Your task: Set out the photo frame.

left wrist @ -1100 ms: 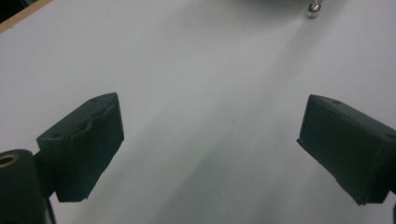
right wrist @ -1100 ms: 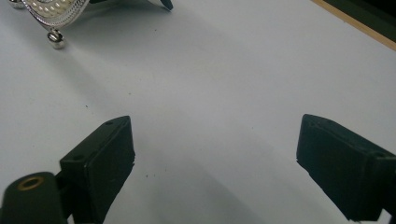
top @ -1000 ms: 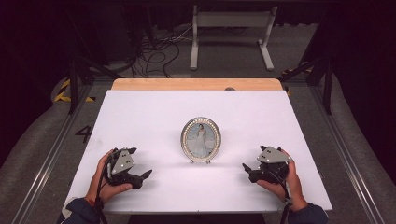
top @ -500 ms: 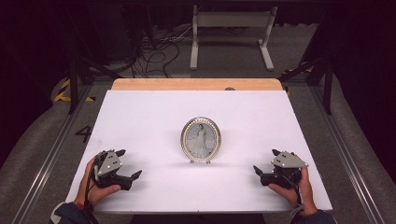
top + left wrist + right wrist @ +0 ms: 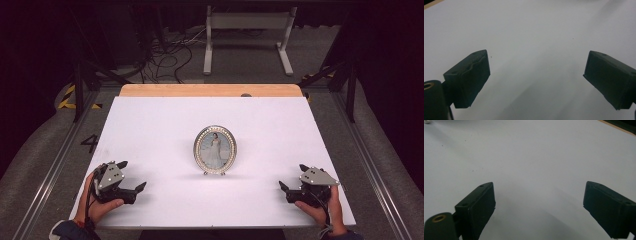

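An oval silver picture frame (image 5: 215, 149) holding a photo of a figure in a white dress stands upright in the middle of the white table (image 5: 150, 125). A hand holds my left gripper (image 5: 133, 175) near the front left corner, well left of the frame, its jaws spread and pointing inward. My right gripper (image 5: 292, 176) sits near the front right corner, also wide apart and aimed inward. In the left gripper view the left gripper (image 5: 536, 60) has bare white table between its pads. The right gripper (image 5: 539, 187) likewise holds nothing.
A wooden strip (image 5: 210, 90) runs along the table's far edge. Beyond it on the floor are a white metal stand (image 5: 247, 30) and loose cables (image 5: 170, 50). Metal rails (image 5: 55, 165) flank the table on both sides.
Both grippers have drawn outward and back toward the near edge, away from the picture frame. The frame has not moved.
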